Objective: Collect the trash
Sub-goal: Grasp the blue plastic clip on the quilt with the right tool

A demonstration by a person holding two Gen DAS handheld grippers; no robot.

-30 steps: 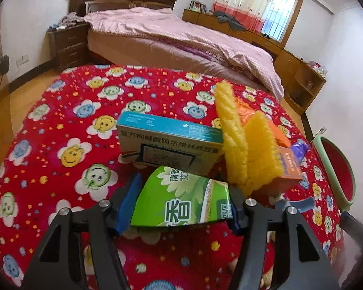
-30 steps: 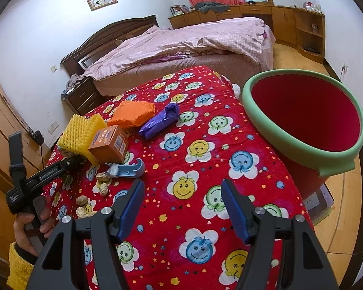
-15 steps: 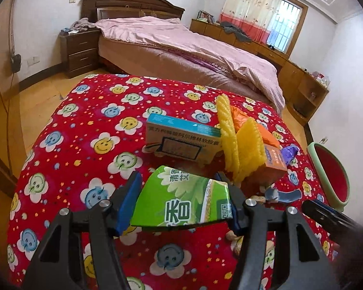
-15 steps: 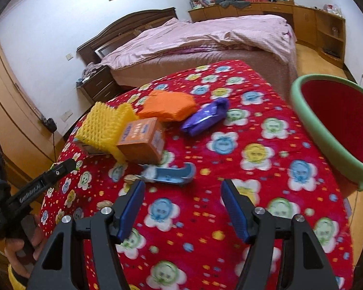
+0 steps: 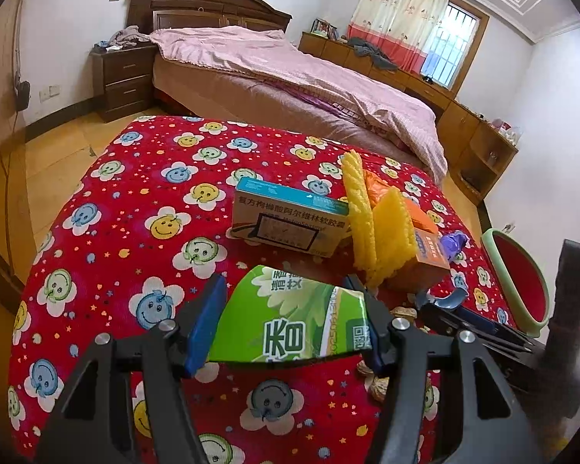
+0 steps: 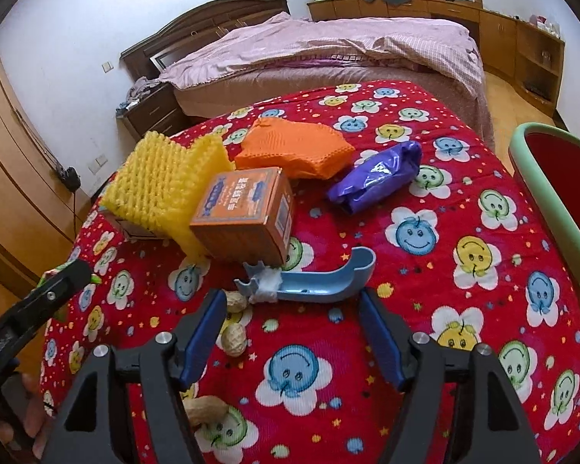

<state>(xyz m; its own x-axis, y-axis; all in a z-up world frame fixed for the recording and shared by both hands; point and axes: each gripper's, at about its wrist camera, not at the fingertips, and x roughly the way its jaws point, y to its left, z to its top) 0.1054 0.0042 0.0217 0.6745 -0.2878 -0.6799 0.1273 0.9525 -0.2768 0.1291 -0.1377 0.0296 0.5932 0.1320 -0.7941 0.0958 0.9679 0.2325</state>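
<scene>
The left tool (image 5: 286, 328) is clamped on a green wrapper (image 5: 290, 324), carried above the desk (image 5: 108, 208) with its red smiley cloth. The right tool (image 6: 292, 332) has nothing between its blue pads, and its jaws are opening as it hangs over the blue plastic scrap (image 6: 321, 280), which lies at 12 o'clock just beyond the fingertips, beside 2 peanuts (image 6: 234, 321) at 10 o'clock.

To do this pickup well, I would straddle the scrap's long flat middle, not the curled end at 1 o'clock, and keep clear of the orange box (image 6: 247, 212) just behind it. Go low enough that the pads catch the thin plastic rather than the cloth. The red bin (image 6: 553, 201) with its green rim waits at 3 o'clock, off the desk's edge.
</scene>
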